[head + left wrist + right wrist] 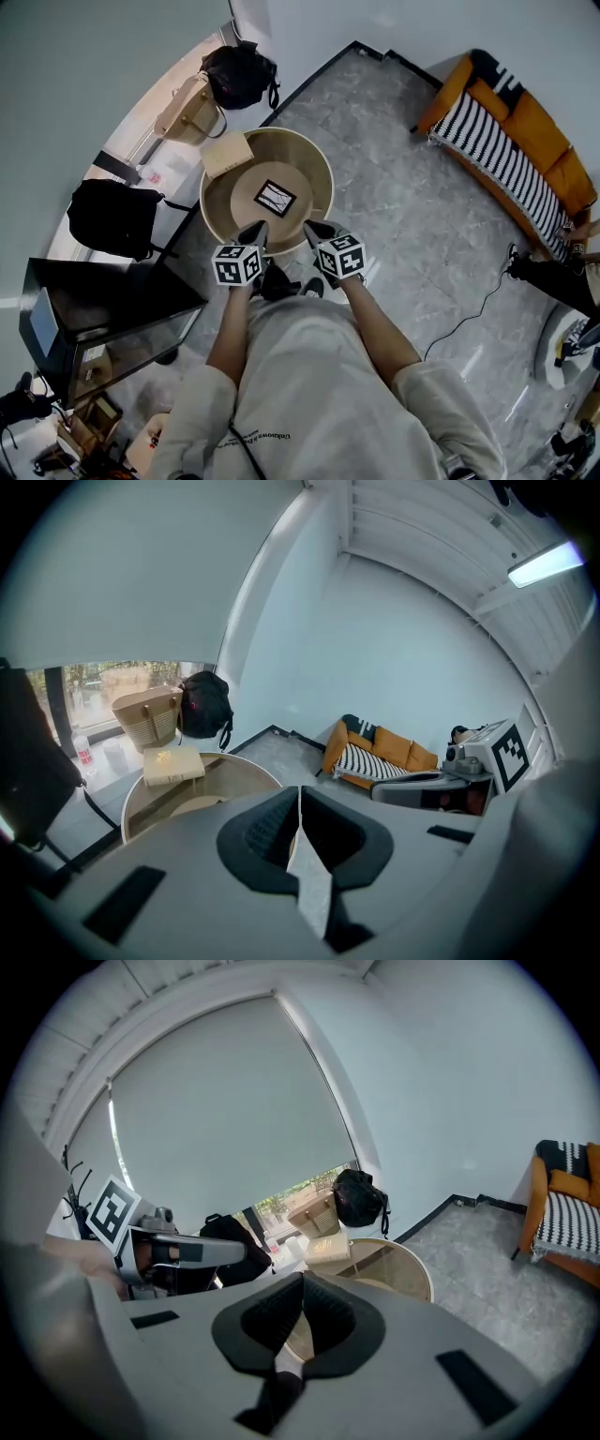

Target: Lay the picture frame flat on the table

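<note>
The picture frame (275, 198), black-edged with a white picture, lies flat near the middle of the round beige table (319, 164). Both grippers hover side by side at the table's near rim, short of the frame and close to the person's body. My left gripper (253, 234) is shut with nothing between its jaws, which meet in the left gripper view (299, 794). My right gripper (319, 232) is shut and empty too, its pads together in the right gripper view (302, 1283). The frame itself is hidden in both gripper views.
A beige box (226, 153) sits on the table's far left rim. A tan bag (190, 111) and a black backpack (241, 75) stand beyond it, another black bag (114, 217) to the left. An orange striped sofa (511, 141) is at the right, a dark cabinet (103, 309) at the near left.
</note>
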`<state>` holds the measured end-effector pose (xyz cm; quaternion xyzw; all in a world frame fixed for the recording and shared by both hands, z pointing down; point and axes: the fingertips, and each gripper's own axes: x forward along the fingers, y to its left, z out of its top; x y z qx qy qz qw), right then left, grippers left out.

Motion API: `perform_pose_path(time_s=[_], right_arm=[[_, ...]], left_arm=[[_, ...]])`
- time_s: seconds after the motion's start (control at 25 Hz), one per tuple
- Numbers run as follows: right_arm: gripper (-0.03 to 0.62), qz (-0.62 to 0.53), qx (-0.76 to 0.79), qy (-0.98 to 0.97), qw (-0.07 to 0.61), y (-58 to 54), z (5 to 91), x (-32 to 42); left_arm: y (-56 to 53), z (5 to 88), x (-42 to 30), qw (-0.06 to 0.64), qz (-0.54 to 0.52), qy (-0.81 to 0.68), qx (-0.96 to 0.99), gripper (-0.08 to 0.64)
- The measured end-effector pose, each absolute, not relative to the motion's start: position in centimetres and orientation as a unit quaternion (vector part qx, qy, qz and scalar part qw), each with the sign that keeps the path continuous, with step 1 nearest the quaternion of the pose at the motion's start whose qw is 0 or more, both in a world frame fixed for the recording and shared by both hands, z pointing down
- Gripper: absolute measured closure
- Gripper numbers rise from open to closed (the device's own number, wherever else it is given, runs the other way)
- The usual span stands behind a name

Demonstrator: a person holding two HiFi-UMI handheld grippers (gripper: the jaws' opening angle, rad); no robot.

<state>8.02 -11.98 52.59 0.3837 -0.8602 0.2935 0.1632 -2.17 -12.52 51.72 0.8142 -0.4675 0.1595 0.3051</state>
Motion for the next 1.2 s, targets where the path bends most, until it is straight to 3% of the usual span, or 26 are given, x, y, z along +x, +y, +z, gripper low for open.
perform_pose_path(time_s=[1.2], right_arm=[[0.558, 0.286, 0.365, -0.869, 0.172, -8.8, 52.8, 5.4]], left_arm=[[-8.2, 51.7, -3.4, 0.319, 0.156, -0.455, 0.817, 0.534]])
